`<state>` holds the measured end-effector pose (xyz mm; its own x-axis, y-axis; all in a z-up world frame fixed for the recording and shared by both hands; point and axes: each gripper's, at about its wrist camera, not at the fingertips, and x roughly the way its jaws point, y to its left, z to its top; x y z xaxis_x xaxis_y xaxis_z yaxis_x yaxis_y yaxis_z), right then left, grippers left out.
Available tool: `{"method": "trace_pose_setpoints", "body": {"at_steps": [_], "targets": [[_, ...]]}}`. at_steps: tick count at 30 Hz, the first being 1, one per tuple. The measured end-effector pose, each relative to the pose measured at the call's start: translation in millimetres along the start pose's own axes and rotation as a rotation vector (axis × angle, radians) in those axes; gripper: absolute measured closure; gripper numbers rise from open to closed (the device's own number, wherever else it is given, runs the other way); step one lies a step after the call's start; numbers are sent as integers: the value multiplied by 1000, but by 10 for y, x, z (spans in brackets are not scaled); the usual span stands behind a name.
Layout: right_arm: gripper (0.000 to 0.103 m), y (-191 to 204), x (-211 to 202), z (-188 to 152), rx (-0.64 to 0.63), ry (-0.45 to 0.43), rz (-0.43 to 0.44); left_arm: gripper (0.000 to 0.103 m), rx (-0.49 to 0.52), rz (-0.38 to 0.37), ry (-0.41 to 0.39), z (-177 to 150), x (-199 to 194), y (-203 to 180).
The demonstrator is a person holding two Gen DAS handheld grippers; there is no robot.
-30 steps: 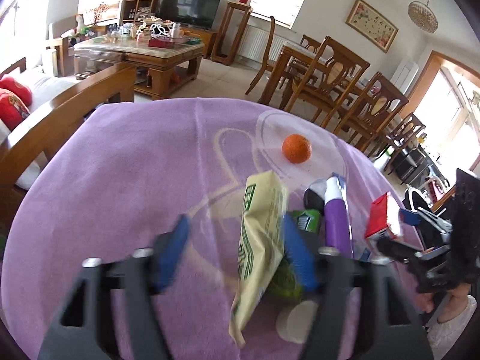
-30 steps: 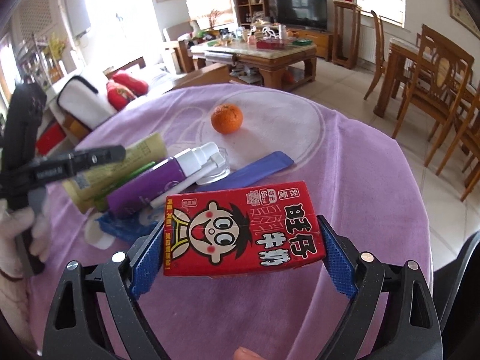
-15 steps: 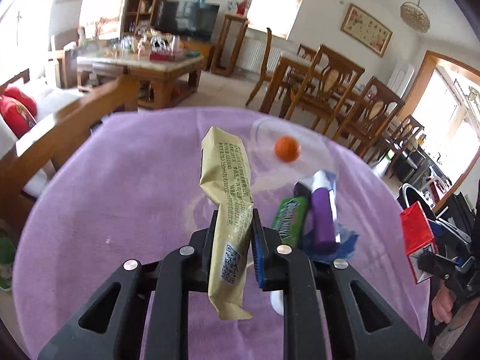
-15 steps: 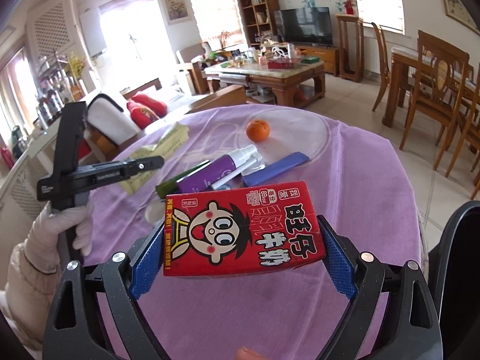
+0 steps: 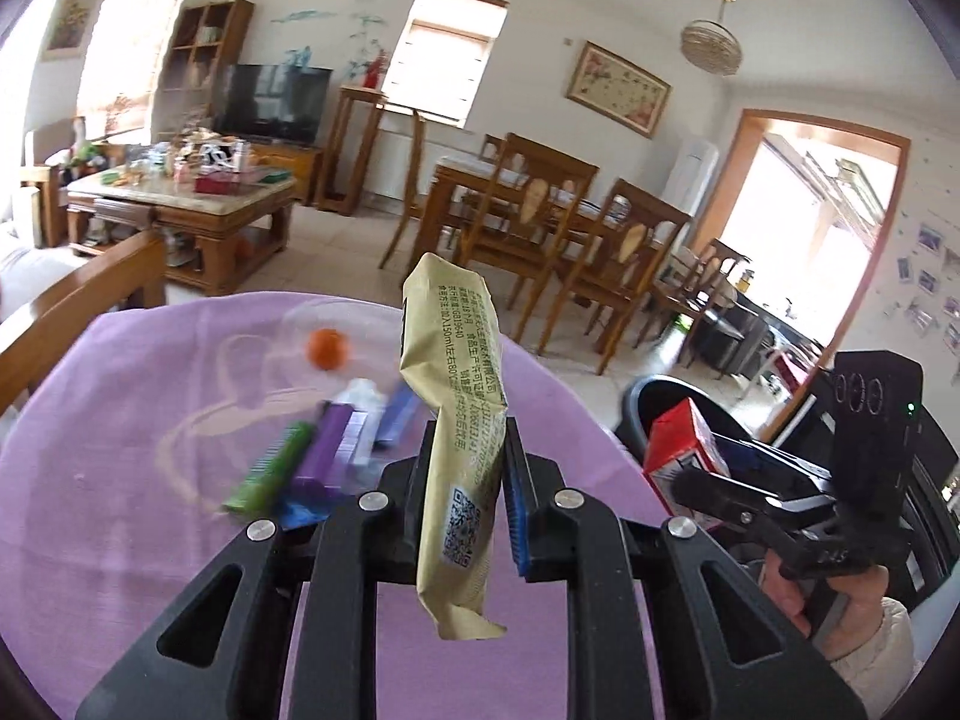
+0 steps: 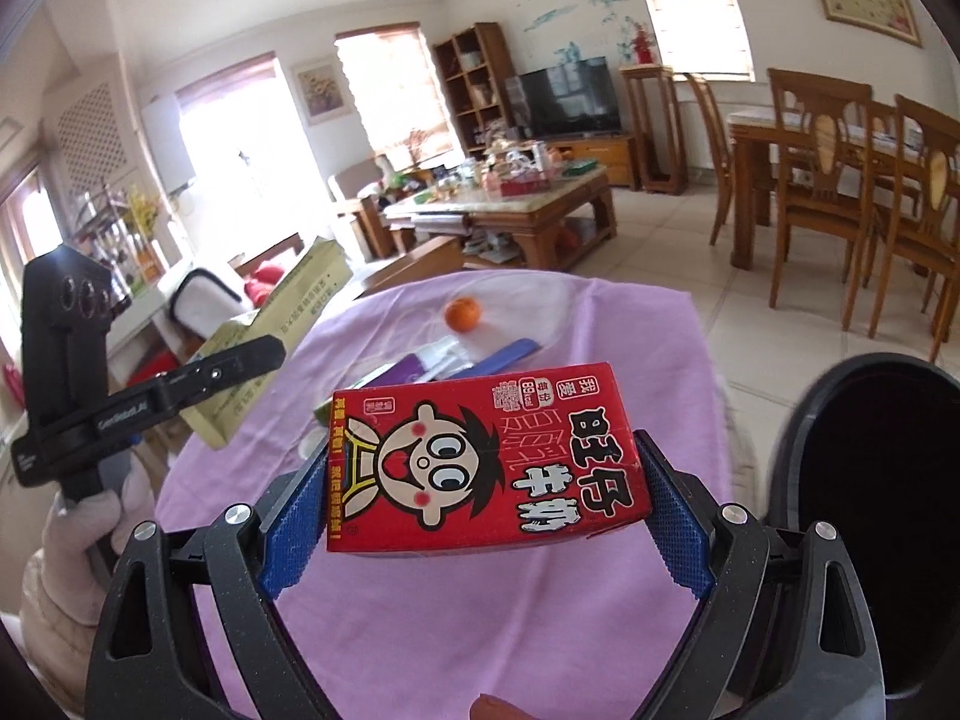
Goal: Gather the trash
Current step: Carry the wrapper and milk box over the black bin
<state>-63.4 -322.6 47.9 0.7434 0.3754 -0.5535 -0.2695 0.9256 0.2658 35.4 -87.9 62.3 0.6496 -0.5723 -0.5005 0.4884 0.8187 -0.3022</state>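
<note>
1. My right claw (image 6: 489, 510) grasps a red milk carton (image 6: 486, 456) by its two short ends — long axis running across from one blue pad to the other. The face shows a cartoon boy, large Chinese characters and "89kcal"; the print reads upside down from my wrist.
2. My left claw (image 5: 462, 480) is clenched on a pale yellow wrapper (image 5: 459, 420), held upright, long axis vertical, its crumpled tail hanging below the pads. It carries small Chinese print, "150ml" and a QR code.
3. Both pieces hang above the purple tablecloth (image 5: 120, 432).
4. On the cloth beyond the wrapper lie an orange (image 5: 327, 348), a purple bottle (image 5: 327, 444) and a green packet (image 5: 270, 468).
5. Only the right view shows the black bin (image 6: 864, 516) opening — just right of the carton.
</note>
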Motion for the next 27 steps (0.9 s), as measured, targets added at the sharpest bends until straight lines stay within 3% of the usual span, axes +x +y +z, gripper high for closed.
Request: {"method": "trace_pose_setpoints", "body": {"at_steps": [7,16,27], "targets": [[13,-473,-577,-120,14,-72,-172,83,46,-109,29,-124,411,-725],[13,-1136,-1049,-397,62,-118,-371,83,137,-200,143,-370,1030,-1524],[13,-1884,-1187,-724,161,-120,-427,83,142,-240,272,-510,1686,-1854]]}}
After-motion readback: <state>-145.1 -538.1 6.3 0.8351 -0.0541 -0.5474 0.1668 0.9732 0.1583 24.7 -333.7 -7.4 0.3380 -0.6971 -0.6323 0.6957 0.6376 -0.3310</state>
